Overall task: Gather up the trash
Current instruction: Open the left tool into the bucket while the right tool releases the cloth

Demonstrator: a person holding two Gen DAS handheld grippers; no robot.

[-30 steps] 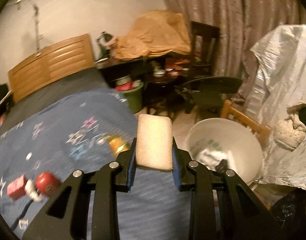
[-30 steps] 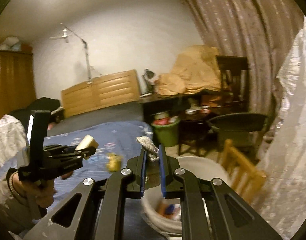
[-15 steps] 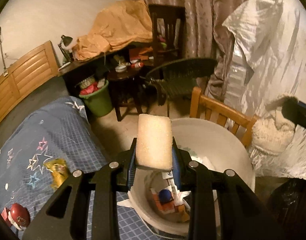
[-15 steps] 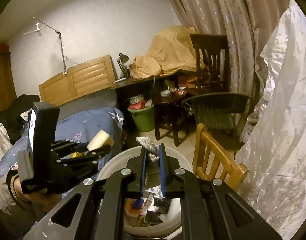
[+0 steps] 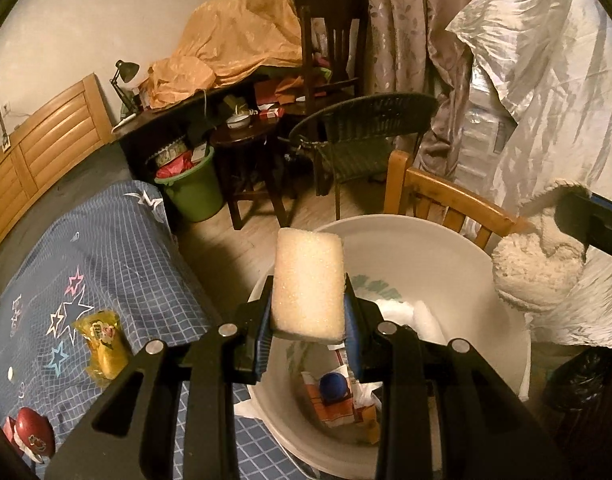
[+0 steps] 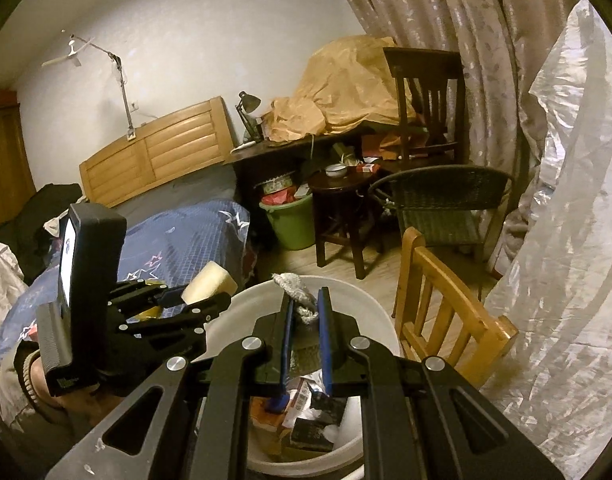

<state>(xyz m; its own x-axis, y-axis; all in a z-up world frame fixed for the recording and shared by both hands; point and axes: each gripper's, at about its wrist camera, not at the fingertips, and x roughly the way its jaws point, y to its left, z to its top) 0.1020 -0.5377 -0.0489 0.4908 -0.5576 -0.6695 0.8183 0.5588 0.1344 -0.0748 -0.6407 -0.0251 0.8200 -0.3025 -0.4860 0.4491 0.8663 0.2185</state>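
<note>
Drop-off stage: left claw (image 5: 308,334) clamps sponge (image 5: 308,282), right claw (image 6: 305,316) clamps rag (image 6: 296,285), both above the basin (image 5: 446,248); release follows.

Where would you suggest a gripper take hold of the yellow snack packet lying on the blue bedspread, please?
Probably across the narrow width of the yellow snack packet, coming straight down from above. It lies flat on the blue bedspread, so a side approach would only meet fabric; its long sides look free, with nothing touching them. Both grippers are full now, so one must first empty.
</note>
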